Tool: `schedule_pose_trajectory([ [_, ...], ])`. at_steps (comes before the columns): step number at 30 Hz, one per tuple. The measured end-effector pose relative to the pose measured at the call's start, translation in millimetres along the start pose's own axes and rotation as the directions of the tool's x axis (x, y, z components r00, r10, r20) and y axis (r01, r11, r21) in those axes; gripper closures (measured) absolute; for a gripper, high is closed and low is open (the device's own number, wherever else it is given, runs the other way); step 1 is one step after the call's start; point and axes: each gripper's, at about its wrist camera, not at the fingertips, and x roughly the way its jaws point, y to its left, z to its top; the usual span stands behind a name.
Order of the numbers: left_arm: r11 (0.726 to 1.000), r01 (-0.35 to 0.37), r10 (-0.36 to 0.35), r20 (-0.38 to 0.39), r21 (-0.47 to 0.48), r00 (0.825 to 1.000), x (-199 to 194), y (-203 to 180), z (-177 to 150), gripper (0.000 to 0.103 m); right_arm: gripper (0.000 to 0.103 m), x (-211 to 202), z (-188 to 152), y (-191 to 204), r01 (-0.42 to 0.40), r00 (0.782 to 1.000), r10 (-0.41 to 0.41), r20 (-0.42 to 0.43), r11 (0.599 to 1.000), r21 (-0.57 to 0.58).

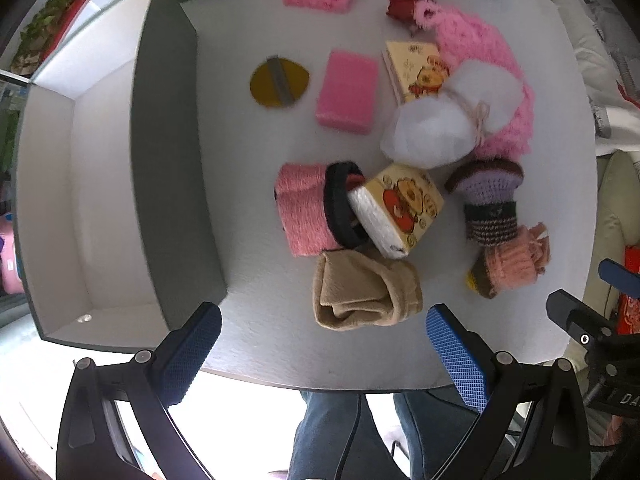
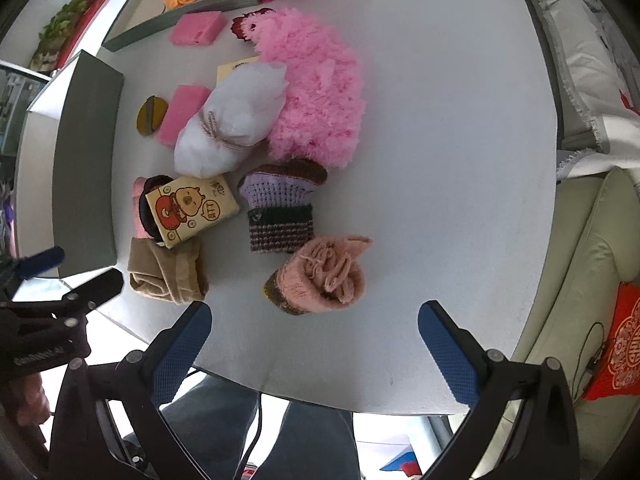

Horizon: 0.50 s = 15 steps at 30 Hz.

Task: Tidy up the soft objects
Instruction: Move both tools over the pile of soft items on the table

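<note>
Clearly, both grippers hang above the near edge of the table (image 1: 256, 320), and each has its 2 fingers spread wide with nothing between them. The left gripper (image 1: 324, 354) is the nearer one to the folded beige cloth (image 1: 366, 294), which lies just ahead of its fingertips, a little right of center, with its long axis across the gap. The open grey box (image 1: 176, 152) stands to its left. The right gripper (image 2: 314, 346) faces the pink knitted roll (image 2: 320, 280).
</note>
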Motion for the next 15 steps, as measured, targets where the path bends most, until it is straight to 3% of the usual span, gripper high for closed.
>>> schedule_pose_trajectory([
  [15, 0.999, -0.021, 0.022, 0.018, -0.048, 1.000, 10.7, 26.2, 11.5, 0.000, 0.000, 18.7, -7.8, -14.5, -0.010, 0.999, 0.012, -0.041, 0.998, 0.057],
])
